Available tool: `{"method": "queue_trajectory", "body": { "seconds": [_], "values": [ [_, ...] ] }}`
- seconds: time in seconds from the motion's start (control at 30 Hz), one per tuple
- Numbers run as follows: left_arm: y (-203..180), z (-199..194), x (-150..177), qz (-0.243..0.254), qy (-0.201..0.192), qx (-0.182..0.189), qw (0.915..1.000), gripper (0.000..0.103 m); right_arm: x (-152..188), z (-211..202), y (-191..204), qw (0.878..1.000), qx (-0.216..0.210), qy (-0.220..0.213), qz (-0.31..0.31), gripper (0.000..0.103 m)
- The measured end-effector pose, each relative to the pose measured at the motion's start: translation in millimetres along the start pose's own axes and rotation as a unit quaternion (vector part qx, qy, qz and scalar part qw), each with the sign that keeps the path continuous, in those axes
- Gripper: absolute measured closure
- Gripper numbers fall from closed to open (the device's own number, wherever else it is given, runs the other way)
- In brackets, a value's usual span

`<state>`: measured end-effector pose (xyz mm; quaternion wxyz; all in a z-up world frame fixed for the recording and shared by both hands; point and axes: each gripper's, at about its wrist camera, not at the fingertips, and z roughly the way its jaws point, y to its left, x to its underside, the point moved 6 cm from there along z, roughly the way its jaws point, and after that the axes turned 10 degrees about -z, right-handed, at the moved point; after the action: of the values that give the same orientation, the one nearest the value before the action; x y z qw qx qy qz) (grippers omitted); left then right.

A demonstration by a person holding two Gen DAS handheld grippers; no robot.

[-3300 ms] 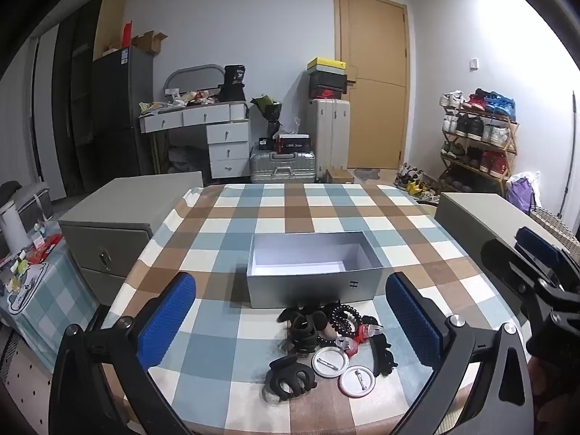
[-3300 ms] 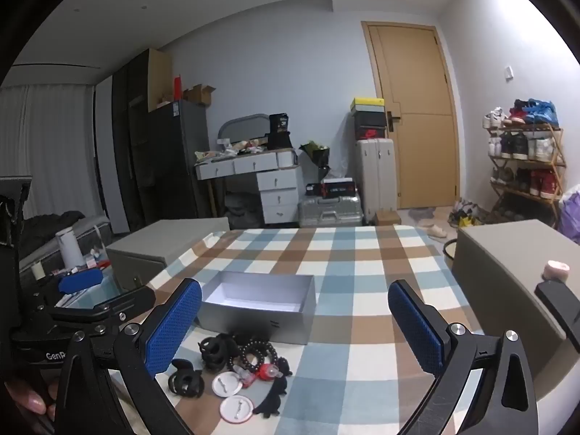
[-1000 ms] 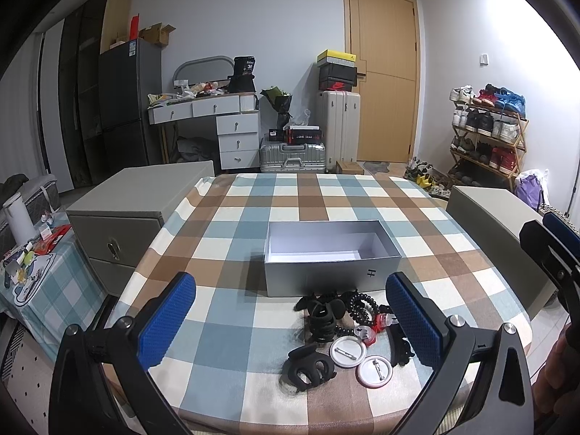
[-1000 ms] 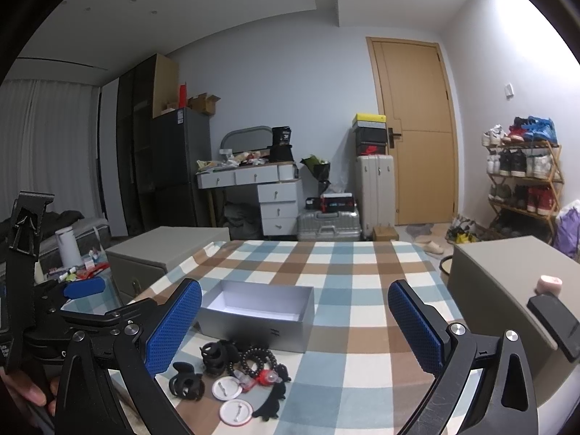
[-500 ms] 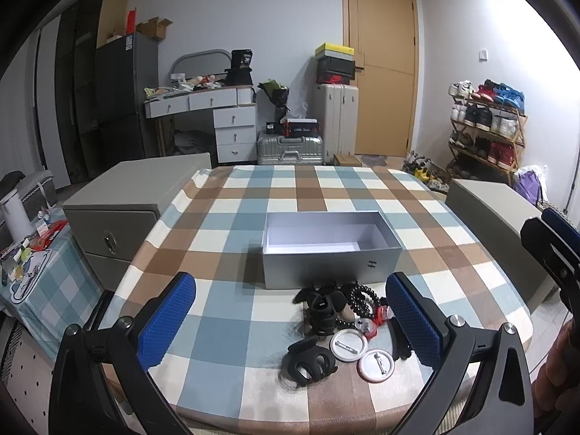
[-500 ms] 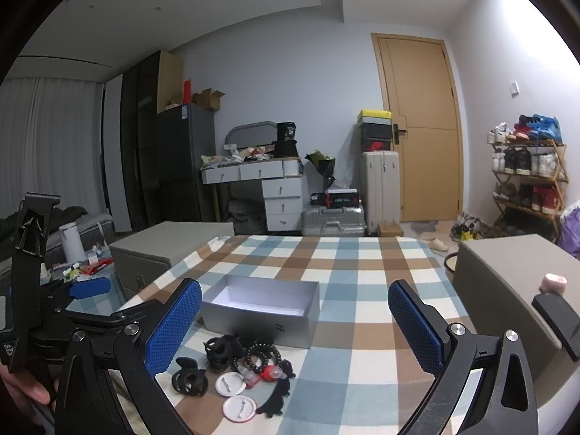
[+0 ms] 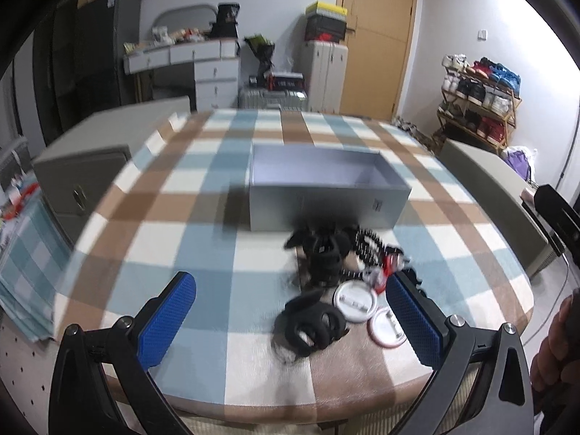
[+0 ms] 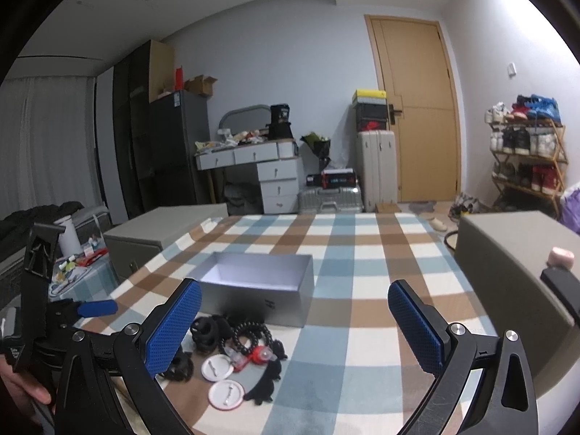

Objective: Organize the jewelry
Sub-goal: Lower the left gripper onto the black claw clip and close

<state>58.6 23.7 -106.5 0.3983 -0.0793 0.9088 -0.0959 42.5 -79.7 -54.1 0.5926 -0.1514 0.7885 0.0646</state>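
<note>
Left wrist view: the left gripper [image 7: 290, 320] gapes wide and empty above the black hair claw [image 7: 308, 324] by the table's near edge; blur suggests a rushed closing could knock it off. Right wrist view: the right gripper [image 8: 291, 320] hangs equally wide, empty, over jewelry [image 8: 235, 348] before the grey box [image 8: 259, 291]

Matt grey box [image 7: 328, 201] — checked cloth [image 7: 203, 261]

One grey box [image 8: 253, 290] on the worktop [image 8: 362, 311]. Two white button badges [image 8: 216, 368], one black bead bracelet [image 8: 252, 333]. Black hair clips are too jumbled to count.
</note>
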Motion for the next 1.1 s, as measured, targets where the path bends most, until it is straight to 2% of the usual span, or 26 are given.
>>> {"method": "queue_trajectory", "body": {
  "seconds": [0.13, 0.27, 0.4, 0.47, 0.5, 0.53, 0.7, 0.87, 1.1],
  "values": [
    [2, 11, 9, -0.001, 0.035, 0.032, 0.9989, 0.002, 10, 10, -1, 1.000, -0.002, 0.017, 0.001, 0.000],
    [5, 20, 16, -0.003, 0.063, 0.052, 0.9967, 0.008, 18, 18, 0, 0.999, -0.011, 0.030, 0.003, 0.000],
    [5, 27, 20, -0.013, 0.088, 0.079, 0.9929, 0.027, 24, 24, 1, 0.999, -0.018, 0.041, 0.004, 0.000],
    [3, 30, 24, -0.014, 0.106, 0.099, 0.9894, 0.041, 26, 27, 2, 0.999, -0.021, 0.048, 0.004, 0.000],
    [2, 32, 25, -0.015, 0.115, 0.106, 0.9876, 0.053, 27, 27, 2, 0.999, -0.023, 0.049, 0.004, 0.000],
    [3, 34, 26, -0.018, 0.124, 0.116, 0.9854, 0.056, 28, 28, 2, 0.998, -0.025, 0.051, 0.005, 0.000],
    [6, 29, 25, -0.021, 0.127, 0.126, 0.9836, 0.057, 35, 31, 4, 0.997, -0.045, 0.068, 0.007, 0.000],
    [10, 24, 23, -0.021, 0.120, 0.129, 0.9842, 0.057, 48, 38, 9, 0.991, -0.091, 0.101, 0.017, 0.000],
    [16, 19, 12, -0.023, 0.096, 0.124, 0.9874, 0.057, 71, 57, 18, 0.980, -0.114, 0.159, 0.027, 0.015]
  ]
}}
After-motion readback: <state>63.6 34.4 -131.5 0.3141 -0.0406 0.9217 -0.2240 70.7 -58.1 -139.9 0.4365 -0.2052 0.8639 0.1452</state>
